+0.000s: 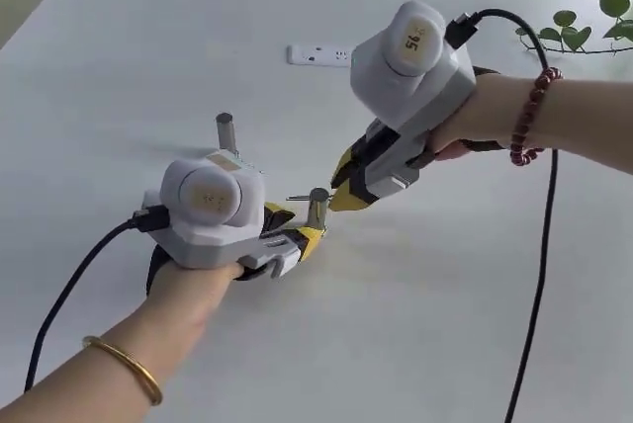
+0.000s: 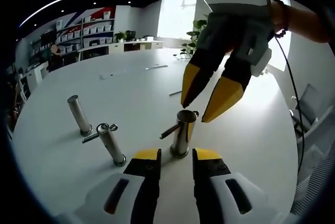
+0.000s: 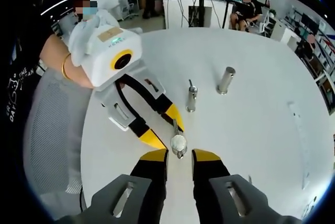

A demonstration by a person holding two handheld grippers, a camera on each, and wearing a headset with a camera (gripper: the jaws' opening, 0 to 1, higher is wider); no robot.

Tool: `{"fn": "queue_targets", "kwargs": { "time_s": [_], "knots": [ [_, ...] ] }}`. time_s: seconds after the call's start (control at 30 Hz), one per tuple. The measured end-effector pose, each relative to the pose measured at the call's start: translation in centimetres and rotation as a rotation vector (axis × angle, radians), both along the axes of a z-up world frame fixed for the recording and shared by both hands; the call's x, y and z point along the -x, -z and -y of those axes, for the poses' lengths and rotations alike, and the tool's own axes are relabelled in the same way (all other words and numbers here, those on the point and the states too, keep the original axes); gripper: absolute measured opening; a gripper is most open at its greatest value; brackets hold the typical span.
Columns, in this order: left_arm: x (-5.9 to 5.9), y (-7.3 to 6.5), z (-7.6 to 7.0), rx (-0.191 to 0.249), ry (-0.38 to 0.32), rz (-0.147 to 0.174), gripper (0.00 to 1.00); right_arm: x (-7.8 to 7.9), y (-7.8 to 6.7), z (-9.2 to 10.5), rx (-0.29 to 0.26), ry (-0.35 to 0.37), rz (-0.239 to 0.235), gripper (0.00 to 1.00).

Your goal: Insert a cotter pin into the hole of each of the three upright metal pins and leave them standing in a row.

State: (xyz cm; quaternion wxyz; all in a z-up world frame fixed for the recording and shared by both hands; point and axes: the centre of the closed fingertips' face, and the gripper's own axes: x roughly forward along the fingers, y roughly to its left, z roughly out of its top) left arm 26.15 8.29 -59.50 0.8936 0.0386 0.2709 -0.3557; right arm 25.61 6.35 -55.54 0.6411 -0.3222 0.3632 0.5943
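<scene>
Three metal pins stand upright on the white table, long axes vertical, in a row that runs away from the right gripper in its own view.

Nearest pin: stands between the two grippers. Its base lies between the tips of the left gripper, whose jaws are spread to either side of it; whether they touch the pin cannot be told. The first cotter pin crosses the upper end of this pin. Its long axis is near horizontal, at right angles to the pin's own, and in the head view its straight legs project to the person's left. In the left gripper view a small loop shows on the opposite side of the pin's head.

The right gripper's jaws are spread and hold nothing. Their yellow tips hang just above and beside the nearest pin's head.

Middle pin: the second cotter pin crosses its top, also near horizontal and roughly parallel to the first.

Far pin: stands at the far end of the row, near the middle pin.
</scene>
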Motion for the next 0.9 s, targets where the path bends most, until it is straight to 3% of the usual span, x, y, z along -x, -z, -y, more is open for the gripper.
{"fn": "queue_targets", "kwargs": {
  "time_s": [0.2,0.63,0.9],
  "knots": [
    [0.3,-0.2,-0.4,-0.005,-0.013,-0.008,0.27,-0.2,0.3,-1.0,-0.027,0.0,0.0,0.14],
    [0.7,-0.9,-1.1,-0.001,-0.029,-0.014,0.29,-0.1,1.2,-1.7,0.011,-0.028,0.029,0.09],
    [1.0,-1.8,-1.5,0.003,-0.038,0.003,0.3,-0.2,1.4,-1.5,0.014,-0.025,0.035,0.09]
  ]
}}
